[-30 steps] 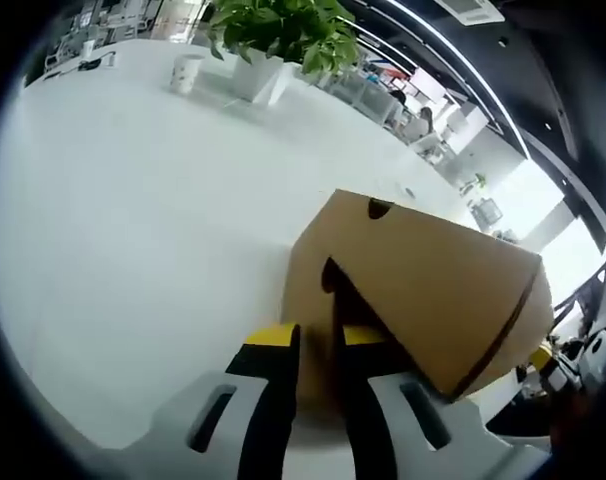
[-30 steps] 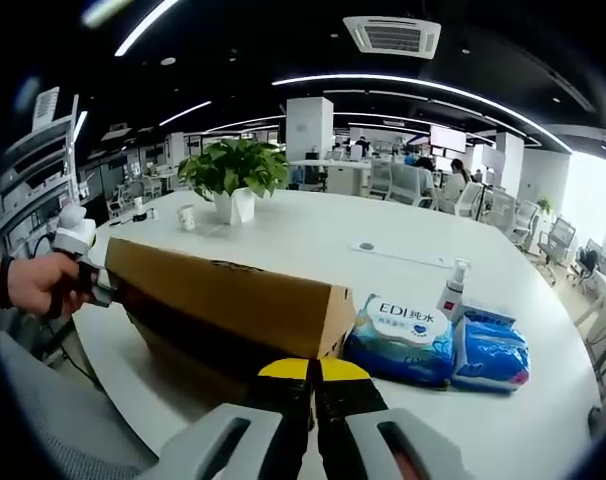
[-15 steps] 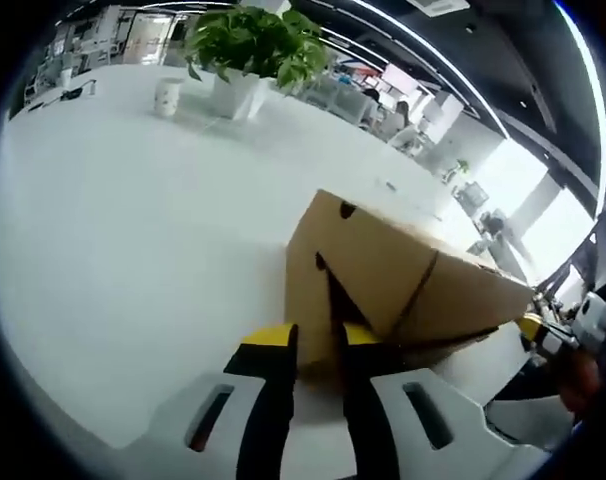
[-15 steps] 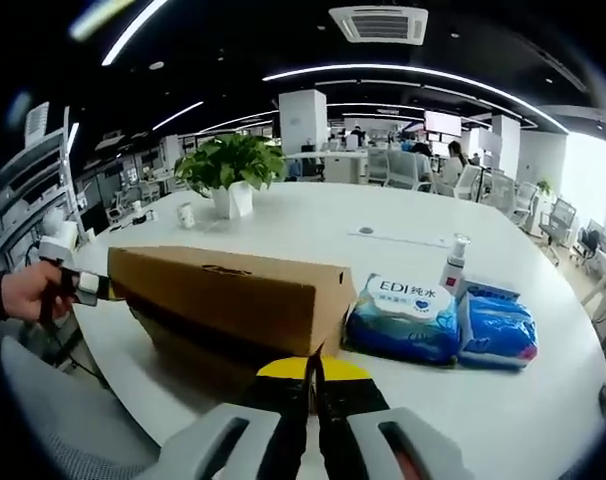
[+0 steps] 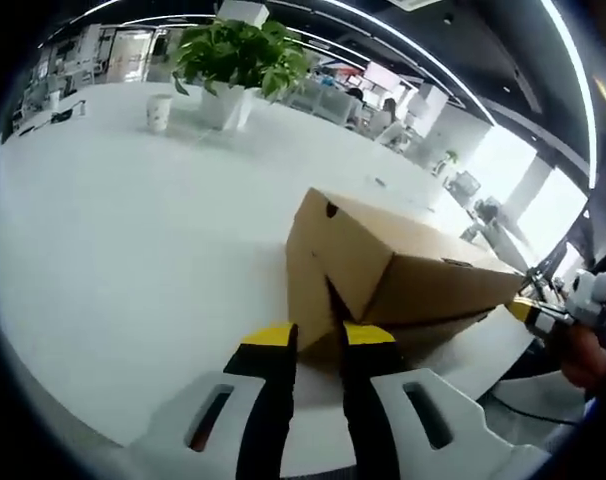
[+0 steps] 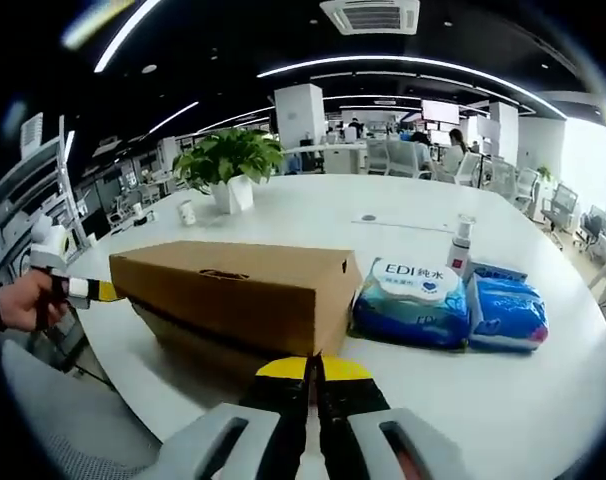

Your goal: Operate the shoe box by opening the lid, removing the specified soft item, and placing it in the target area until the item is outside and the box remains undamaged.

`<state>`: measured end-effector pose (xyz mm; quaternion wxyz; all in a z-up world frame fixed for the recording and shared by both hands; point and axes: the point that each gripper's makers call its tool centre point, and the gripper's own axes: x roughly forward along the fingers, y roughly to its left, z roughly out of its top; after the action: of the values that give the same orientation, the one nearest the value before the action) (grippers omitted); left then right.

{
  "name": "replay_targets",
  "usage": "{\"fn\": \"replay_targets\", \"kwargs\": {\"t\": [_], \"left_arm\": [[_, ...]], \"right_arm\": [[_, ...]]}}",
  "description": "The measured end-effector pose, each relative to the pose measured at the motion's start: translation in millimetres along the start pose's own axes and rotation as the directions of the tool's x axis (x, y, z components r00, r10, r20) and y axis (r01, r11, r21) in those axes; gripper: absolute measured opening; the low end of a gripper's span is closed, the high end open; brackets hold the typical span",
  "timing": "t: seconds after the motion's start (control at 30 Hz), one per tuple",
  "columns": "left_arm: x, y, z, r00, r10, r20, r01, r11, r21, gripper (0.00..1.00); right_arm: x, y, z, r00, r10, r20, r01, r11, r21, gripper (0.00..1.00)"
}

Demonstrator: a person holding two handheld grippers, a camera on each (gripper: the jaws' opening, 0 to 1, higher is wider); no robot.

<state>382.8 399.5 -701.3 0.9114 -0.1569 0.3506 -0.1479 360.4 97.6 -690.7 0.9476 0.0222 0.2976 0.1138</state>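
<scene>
A brown cardboard shoe box [image 5: 403, 270] [image 6: 233, 290] lies on the white table [image 5: 133, 250], its lid sitting low over the base with a dark slit under its edge. My left gripper [image 5: 320, 340] is shut on the lid's end flap; in the right gripper view the left gripper [image 6: 88, 290] meets the box's far end, held by a hand [image 6: 18, 300]. My right gripper [image 6: 310, 368] is shut, its yellow tips at the box's near corner. In the left gripper view the right gripper [image 5: 528, 310] touches the lid's far corner. Two soft blue wipe packs [image 6: 415, 315] [image 6: 508, 320] lie beside the box.
A potted plant [image 5: 238, 60] [image 6: 231, 165] and a paper cup [image 5: 158, 112] [image 6: 187, 212] stand at the back of the table. A small pump bottle [image 6: 461, 245] stands behind the packs. The table's front edge runs close under both grippers. Office desks and chairs lie beyond.
The lid has come down from a steep tilt to lie nearly flat on the box. Both grippers stay at the box's ends, and both cameras have shifted a little.
</scene>
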Motion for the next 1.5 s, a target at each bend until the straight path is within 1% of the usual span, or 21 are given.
{"fn": "replay_targets", "kwargs": {"t": [0.3, 0.6, 0.77, 0.83, 1.0, 1.07, 1.13, 1.23, 1.27, 1.33, 1.4, 1.47, 1.5], "left_arm": [[2, 2.8, 2.3, 1.000, -0.004, 0.000, 0.004, 1.000, 0.003, 0.15], [-2, 6.8, 0.9, 1.000, 0.004, -0.006, -0.004, 1.000, -0.009, 0.15], [-5, 8.1, 3.3, 1.000, 0.010, 0.001, -0.010, 1.000, -0.022, 0.15], [-8, 9.1, 6.2, 1.000, 0.007, 0.017, -0.007, 0.999, -0.038, 0.15], [-8, 13.0, 5.2, 1.000, 0.015, 0.008, -0.015, 0.999, -0.041, 0.15], [-9, 13.6, 8.1, 1.000, 0.016, 0.012, -0.016, 0.999, -0.042, 0.15], [-10, 13.0, 12.9, 1.000, 0.015, 0.018, -0.014, 0.999, -0.038, 0.15], [-11, 10.8, 21.7, 0.999, 0.006, 0.033, -0.005, 0.999, -0.045, 0.17], [-10, 10.3, 24.7, 0.999, 0.006, 0.036, -0.004, 0.999, -0.043, 0.19], [-9, 7.9, 29.5, 0.999, -0.005, 0.045, 0.007, 0.999, -0.048, 0.23], [-8, 3.3, 34.5, 0.998, -0.023, 0.053, 0.026, 0.998, -0.060, 0.28], [-4, -3.2, 36.9, 0.998, -0.046, 0.047, 0.049, 0.997, -0.060, 0.34], [-2, -6.4, 37.8, 0.997, -0.056, 0.046, 0.058, 0.997, -0.050, 0.37]], "right_arm": [[5, -3, -1.3, 1.000, -0.003, -0.014, 0.004, 1.000, 0.013, 0.00], [6, -5, -10.4, 0.999, -0.003, -0.036, 0.004, 1.000, 0.028, 0.00], [4, -10, -15.3, 0.999, -0.015, -0.045, 0.016, 0.999, 0.035, 0.00], [4, -10, -17.0, 0.999, -0.016, -0.044, 0.018, 0.999, 0.042, 0.00], [3, -10, -22.2, 0.999, -0.016, -0.048, 0.019, 0.998, 0.057, 0.00], [2, -10, -22.6, 0.999, -0.017, -0.048, 0.020, 0.998, 0.055, 0.00], [-1, -14, -21.6, 0.999, -0.024, -0.043, 0.027, 0.997, 0.066, 0.00], [-7, -23, -14.2, 0.999, -0.037, -0.020, 0.039, 0.993, 0.111, 0.01], [-8, -25, -12.5, 0.999, -0.040, -0.015, 0.042, 0.992, 0.116, 0.02], [-11, -30, -3.2, 0.998, -0.053, 0.018, 0.050, 0.983, 0.175, 0.04], [-13, -34, 6.5, 0.997, -0.054, 0.052, 0.039, 0.965, 0.260, 0.08], [-13, -33, 17.0, 0.995, -0.036, 0.089, 0.007, 0.952, 0.306, 0.14], [-13, -31, 20.5, 0.995, -0.023, 0.099, -0.008, 0.951, 0.309, 0.18]]}}
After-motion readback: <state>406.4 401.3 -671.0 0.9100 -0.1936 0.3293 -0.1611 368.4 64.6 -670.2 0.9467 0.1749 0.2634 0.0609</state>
